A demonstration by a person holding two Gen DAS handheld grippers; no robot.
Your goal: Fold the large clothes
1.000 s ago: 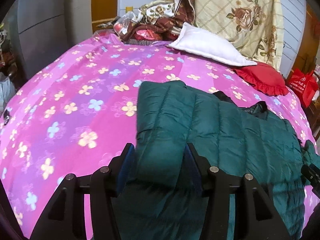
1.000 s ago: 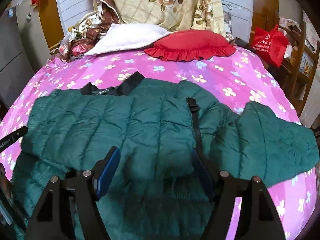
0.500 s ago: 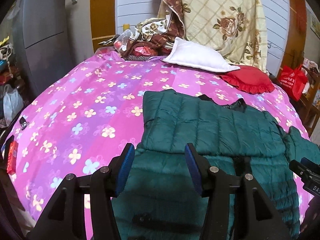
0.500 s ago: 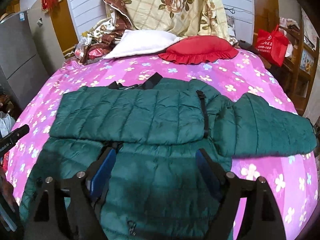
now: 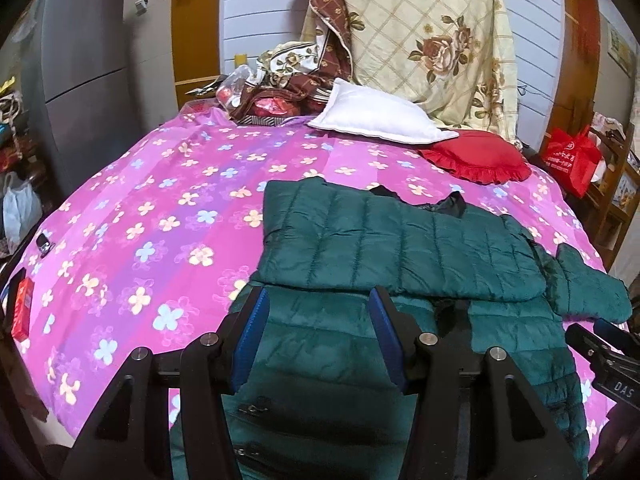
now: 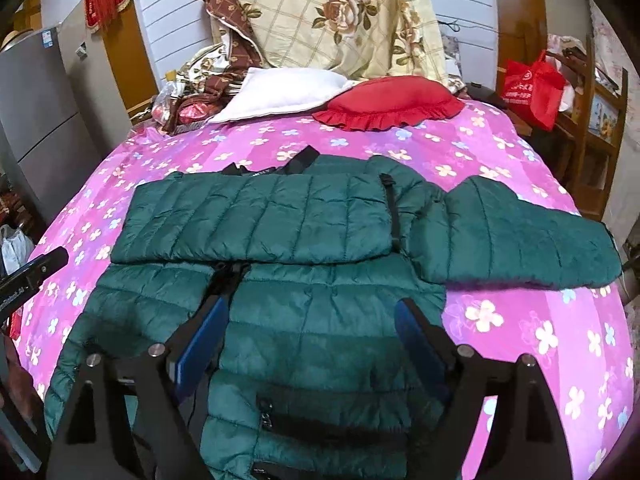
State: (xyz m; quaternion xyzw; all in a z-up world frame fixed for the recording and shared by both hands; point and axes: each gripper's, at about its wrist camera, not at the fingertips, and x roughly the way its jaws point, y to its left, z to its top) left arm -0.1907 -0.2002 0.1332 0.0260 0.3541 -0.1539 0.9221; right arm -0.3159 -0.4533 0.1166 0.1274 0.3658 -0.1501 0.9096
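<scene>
Hiding the green jacket [image 6: 256,220] hem — both tools' black frames, jaws apart.

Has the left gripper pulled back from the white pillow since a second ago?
Yes. The left gripper has backed away: the white pillow looks farther off, and more of the green jacket shows.

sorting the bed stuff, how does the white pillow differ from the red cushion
The white pillow is plain-edged and roughly rectangular; the red cushion has a ruffled frill and a rounder outline. The white pillow leans up against the heaped bedding behind it; the red cushion lies flat on the pink sheet. Both sit beyond the green jacket.
</scene>
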